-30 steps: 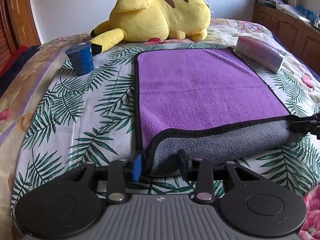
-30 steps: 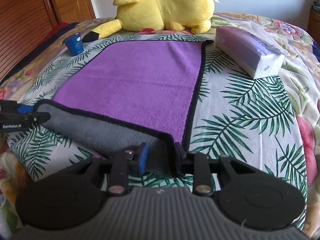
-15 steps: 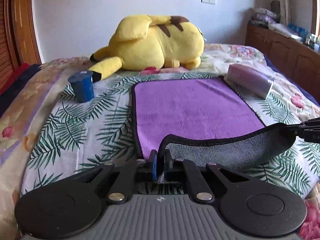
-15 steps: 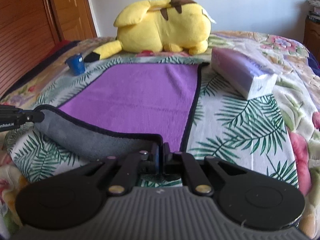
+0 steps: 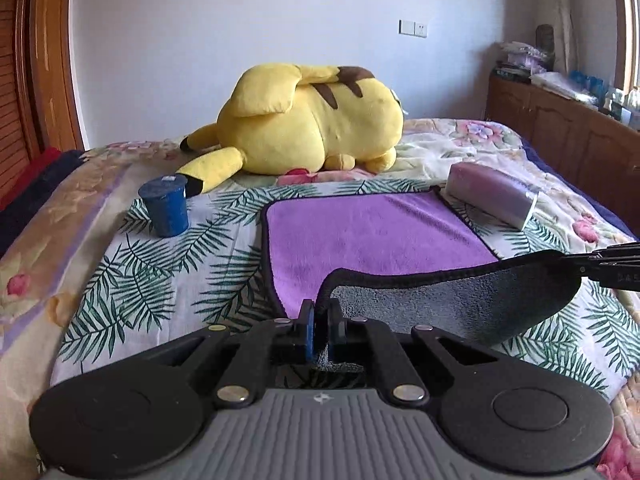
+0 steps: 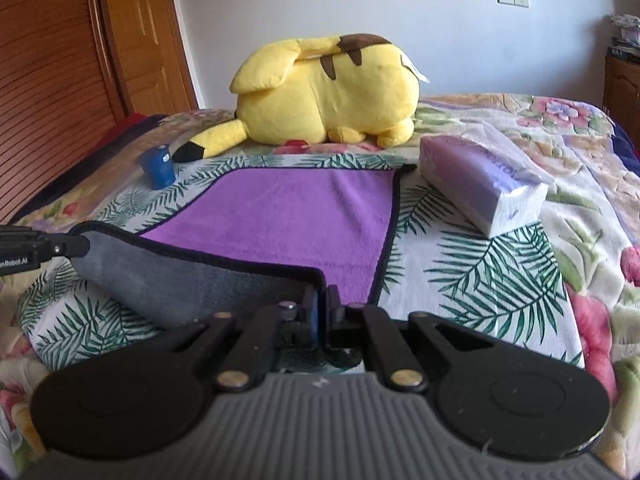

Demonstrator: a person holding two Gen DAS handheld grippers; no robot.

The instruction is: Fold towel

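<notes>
A purple towel [image 5: 372, 232] with a grey underside and black hem lies on the leaf-print bedspread; it also shows in the right wrist view [image 6: 288, 216]. Its near edge is lifted off the bed, grey side [image 5: 460, 304] facing me. My left gripper [image 5: 319, 320] is shut on the towel's near left corner. My right gripper [image 6: 321, 304] is shut on the near right corner. The right gripper also shows at the right edge of the left wrist view [image 5: 600, 266], and the left gripper at the left edge of the right wrist view [image 6: 44, 248].
A yellow plush toy [image 5: 308, 120] lies beyond the towel's far edge. A blue cup [image 5: 165, 207] stands left of the towel. A purple tissue pack [image 6: 480, 184] lies by the far right corner. A wooden wardrobe [image 6: 52, 80] stands left, a wooden cabinet [image 5: 560, 128] right.
Both grippers closed on the near corners of the towel and lifted them. The near edge has risen off the bed and both views have tilted up.
</notes>
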